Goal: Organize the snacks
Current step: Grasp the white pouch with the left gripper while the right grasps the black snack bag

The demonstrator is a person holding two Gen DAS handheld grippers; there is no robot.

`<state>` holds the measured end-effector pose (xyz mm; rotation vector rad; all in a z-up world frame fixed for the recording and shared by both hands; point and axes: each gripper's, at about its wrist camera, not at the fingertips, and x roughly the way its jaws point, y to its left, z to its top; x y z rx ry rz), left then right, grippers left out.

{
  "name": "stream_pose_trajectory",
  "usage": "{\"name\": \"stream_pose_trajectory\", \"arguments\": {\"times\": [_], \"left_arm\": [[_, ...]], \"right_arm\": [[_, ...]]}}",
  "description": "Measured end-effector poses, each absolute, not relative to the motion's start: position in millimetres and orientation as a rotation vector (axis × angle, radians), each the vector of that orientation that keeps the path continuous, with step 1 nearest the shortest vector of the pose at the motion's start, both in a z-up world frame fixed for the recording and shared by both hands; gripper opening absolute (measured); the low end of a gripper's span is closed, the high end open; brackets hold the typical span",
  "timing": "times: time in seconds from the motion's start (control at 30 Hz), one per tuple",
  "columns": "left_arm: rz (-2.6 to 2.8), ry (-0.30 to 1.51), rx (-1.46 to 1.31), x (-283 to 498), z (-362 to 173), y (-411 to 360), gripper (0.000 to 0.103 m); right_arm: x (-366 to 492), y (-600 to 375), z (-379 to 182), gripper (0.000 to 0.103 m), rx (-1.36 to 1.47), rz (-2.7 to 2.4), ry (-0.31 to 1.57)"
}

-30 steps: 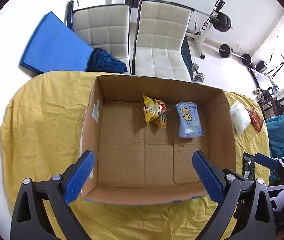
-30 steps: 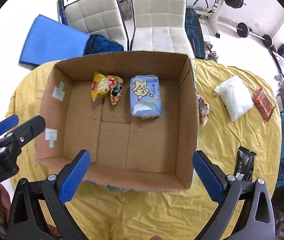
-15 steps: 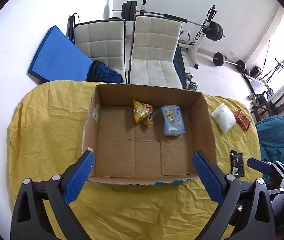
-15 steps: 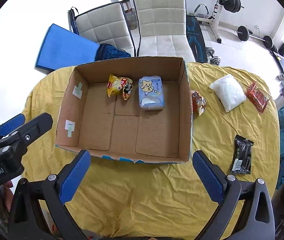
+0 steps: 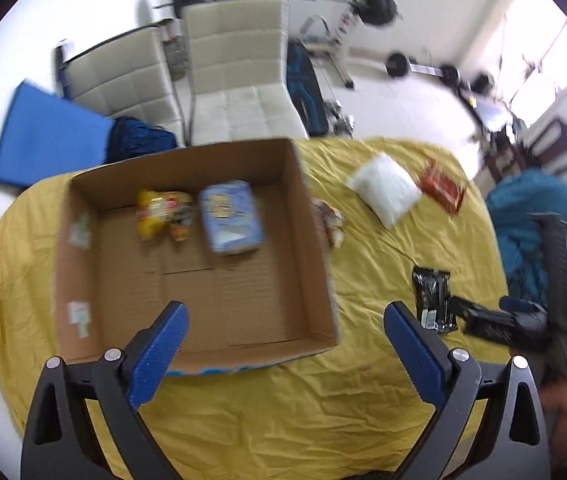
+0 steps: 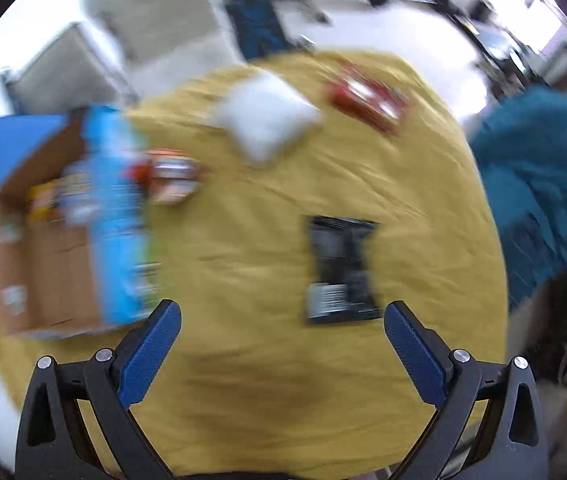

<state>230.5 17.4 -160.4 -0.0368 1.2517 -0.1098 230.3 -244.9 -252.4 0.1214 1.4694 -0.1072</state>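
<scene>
A: Grippers first. We see the left gripper (image 5: 285,344) at the bottom of its frame, jaws spread wide, nothing between them. Same for the right gripper (image 6: 283,340): wide apart, empty.

B: Agreed. Cardboard box (image 5: 315,240) sits left of centre in the left wrist frame on the desk (image 5: 283,408) with its yellow cloth. Inside, against the far wall, we have a yellow snack bag (image 5: 163,214) and a light blue pack (image 5: 229,216), side by side.

A: Outside the box we count four. A small orange-and-white packet (image 5: 333,222) lies just beside the box's right wall. White pouch (image 5: 383,188) and red packet (image 5: 441,188) are upper right of centre, near each other.

B: And the black packet (image 6: 341,270) lies flat, centre of the right wrist frame, just above the right gripper's fingers. That view is heavily blurred; we can't read any label.

A: In the left wrist frame the right gripper shows at the right edge, next to the black packet. Two white chairs (image 5: 239,80) stand beyond the desk at the top.
</scene>
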Motion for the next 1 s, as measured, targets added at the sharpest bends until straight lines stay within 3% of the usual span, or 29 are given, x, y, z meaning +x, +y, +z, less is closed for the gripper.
{"name": "stream_pose_trajectory", "arguments": {"times": [0.23, 0.3, 0.43, 0.47, 0.67, 0.8, 1.0], "left_arm": [[-0.110, 1.356, 0.089, 282, -213, -61, 0.100], [-0.118, 1.370, 0.106, 293, -220, -71, 0.100], [-0.142, 1.388, 0.169, 325, -233, -101, 0.100], [-0.150, 1.386, 0.183, 333, -235, -107, 0.100], [-0.191, 1.476, 0.223, 406, -266, -137, 0.100], [-0.167, 1.667, -0.060, 450, -304, -126, 0.100], [-0.081, 1.809, -0.286, 485, -356, -140, 0.100]], "right_arm": [[262, -310, -374, 0.098, 0.227, -0.134, 1.678], [266, -312, -395, 0.084, 0.237, -0.112, 1.708], [267, -311, -408, 0.068, 0.170, -0.101, 1.728], [268, -312, -407, 0.056, 0.152, -0.098, 1.733], [303, -354, -378, 0.054, 0.168, -0.065, 1.681], [337, -389, -368, 0.054, 0.137, -0.118, 1.635], [378, -428, -369, 0.054, 0.181, -0.176, 1.597]]}}
